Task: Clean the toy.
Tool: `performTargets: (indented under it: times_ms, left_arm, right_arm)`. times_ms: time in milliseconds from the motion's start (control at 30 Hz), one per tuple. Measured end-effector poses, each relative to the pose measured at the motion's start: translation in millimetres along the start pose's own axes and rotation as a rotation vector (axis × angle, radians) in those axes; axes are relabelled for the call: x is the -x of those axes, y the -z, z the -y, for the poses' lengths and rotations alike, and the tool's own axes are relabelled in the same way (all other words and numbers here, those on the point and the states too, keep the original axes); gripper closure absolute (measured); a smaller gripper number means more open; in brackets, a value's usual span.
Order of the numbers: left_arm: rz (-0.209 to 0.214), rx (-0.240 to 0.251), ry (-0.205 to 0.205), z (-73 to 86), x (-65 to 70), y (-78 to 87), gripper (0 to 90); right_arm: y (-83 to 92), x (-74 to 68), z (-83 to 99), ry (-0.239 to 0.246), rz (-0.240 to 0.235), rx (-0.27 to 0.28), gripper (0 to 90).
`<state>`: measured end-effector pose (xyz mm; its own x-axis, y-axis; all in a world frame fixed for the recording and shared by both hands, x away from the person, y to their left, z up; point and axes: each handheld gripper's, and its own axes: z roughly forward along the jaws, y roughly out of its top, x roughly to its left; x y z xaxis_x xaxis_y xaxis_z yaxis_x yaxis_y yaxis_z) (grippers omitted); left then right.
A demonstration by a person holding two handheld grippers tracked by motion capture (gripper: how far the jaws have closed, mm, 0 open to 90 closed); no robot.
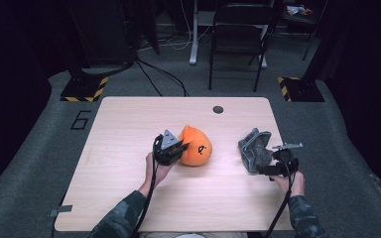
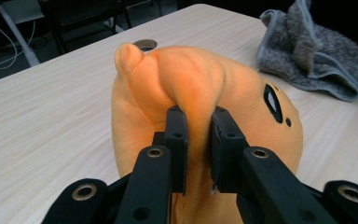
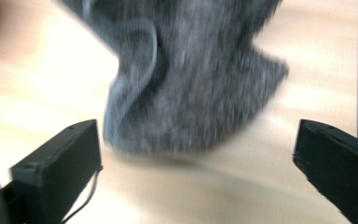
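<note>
Nearest, a fold of the orange plush toy (image 2: 186, 93) is pinched between the closed jaws of the left gripper (image 2: 198, 149) at the table's (image 1: 129, 124) middle. Further right, the crumpled grey cloth (image 3: 191, 79) is faced, untouched, by the wide-open right gripper (image 3: 196, 163).

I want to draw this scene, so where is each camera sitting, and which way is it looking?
High view: sits above the person's side, looking forward and down on the table; both forearms, the left gripper and the right gripper show.
Left gripper view: rides the left gripper, looking along its jaws pinching the orange plush toy.
Right gripper view: rides the right gripper, looking along its wide-open jaws at the grey cloth.
Shared: the high view and left gripper view both show the toy and the cloth.
</note>
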<state>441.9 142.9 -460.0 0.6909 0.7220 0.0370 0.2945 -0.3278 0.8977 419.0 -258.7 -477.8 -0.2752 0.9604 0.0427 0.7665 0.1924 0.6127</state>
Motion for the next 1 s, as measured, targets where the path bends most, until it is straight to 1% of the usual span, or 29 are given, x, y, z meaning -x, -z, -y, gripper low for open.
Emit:
performTargets:
  times_ms: [100,200,233,267,300,333,367,400,433,467,500,533,567,600,633,667,700,733,767,833,867,900,933,967,1000]
  left_arm:
    - [0.017,0.012,0.010,-0.3,6.8,12.1,79.1]
    - [0.031,0.016,0.012,1.8,14.4,23.5,79.0]
    - [0.040,0.012,0.012,3.0,16.3,27.6,79.0]
    - [0.048,0.014,0.014,5.7,20.1,33.9,79.0]
    - [0.048,0.014,0.014,5.7,20.1,33.9,79.0]
    - [0.058,0.013,0.013,8.0,23.6,40.8,78.9]
    - [0.069,0.018,0.020,11.5,28.8,49.4,78.9]
    - [0.079,0.013,0.021,13.4,31.9,54.2,78.9]
    - [0.086,0.011,0.023,15.1,34.1,57.4,78.9]
    - [0.093,0.006,0.024,18.5,37.9,61.7,78.9]
    - [0.100,0.000,0.024,21.4,40.9,64.1,78.9]
    - [0.100,0.000,0.024,21.4,40.9,64.1,78.8]
    - [0.104,-0.020,0.019,28.2,45.0,66.1,78.8]
    - [0.113,-0.036,0.018,32.1,46.3,65.9,78.7]
    - [0.107,-0.045,0.009,35.6,47.0,65.5,78.8]
    - [0.105,-0.046,0.012,36.6,46.7,65.5,78.8]
    - [0.104,-0.045,0.015,36.5,44.9,65.7,78.6]
    - [0.102,-0.049,0.015,36.9,44.0,65.8,78.2]
    - [0.105,-0.054,0.013,37.5,43.5,66.0,77.2]
    - [0.114,-0.055,0.009,37.0,41.6,67.6,70.5]
    - [0.112,-0.049,0.013,36.1,40.9,69.0,64.0]
    - [0.107,-0.047,0.017,35.0,40.0,71.1,58.3]
    - [0.102,-0.037,0.014,34.2,39.4,73.4,54.1]
    - [0.095,-0.025,0.017,33.5,39.0,76.7,50.9]
    - [0.089,-0.022,0.019,32.3,39.0,79.7,45.6]
  right_arm:
    - [1.4,-2.0,12.3,0.022,0.012,0.015,0.0]
    - [2.1,-2.1,20.3,0.010,0.018,0.020,0.0]
    - [1.6,-1.4,23.0,0.019,0.026,0.017,0.0]
    - [1.0,-1.2,25.0,0.021,0.029,0.022,0.0]
    - [1.0,-1.2,25.0,0.021,0.029,0.022,0.0]
    - [-0.5,-1.4,31.6,0.029,0.044,0.023,0.0]
    - [-0.7,-1.4,32.7,0.036,0.050,0.023,0.0]
    - [-1.0,-1.1,34.1,0.048,0.051,0.029,0.0]
    - [-1.1,-1.3,35.4,0.048,0.056,0.035,0.0]
    - [-1.4,-2.0,36.4,0.044,0.056,0.031,0.0]
    - [-2.8,-2.2,37.8,0.055,0.054,0.019,0.0]
    - [-4.8,-1.7,38.9,0.074,0.060,0.026,0.0]
    - [-6.2,-2.2,40.0,0.076,0.063,0.016,0.0]
    - [-7.8,-1.7,40.6,0.087,0.067,0.009,0.0]
    - [-9.5,-1.9,41.4,0.082,0.069,0.001,0.0]
    - [-12.0,-2.3,42.2,0.086,0.070,-0.008,0.0]
    - [-13.8,-1.9,42.7,0.103,0.072,-0.015,0.0]
    - [-14.3,-2.2,43.5,0.095,0.069,-0.004,0.0]
    - [-14.2,-2.1,43.4,0.094,0.068,-0.005,0.0]
    - [-14.3,-1.6,44.2,0.089,0.068,0.001,0.0]
    - [-14.9,-0.9,44.8,0.079,0.060,0.010,0.0]
    - [-15.0,0.0,45.2,0.064,0.052,0.004,0.0]
    - [-15.6,1.7,45.5,0.062,0.042,0.009,0.0]
    - [-15.5,1.9,45.9,0.045,0.040,0.004,0.0]
    - [-16.3,2.1,46.0,0.035,0.042,0.012,0.0]
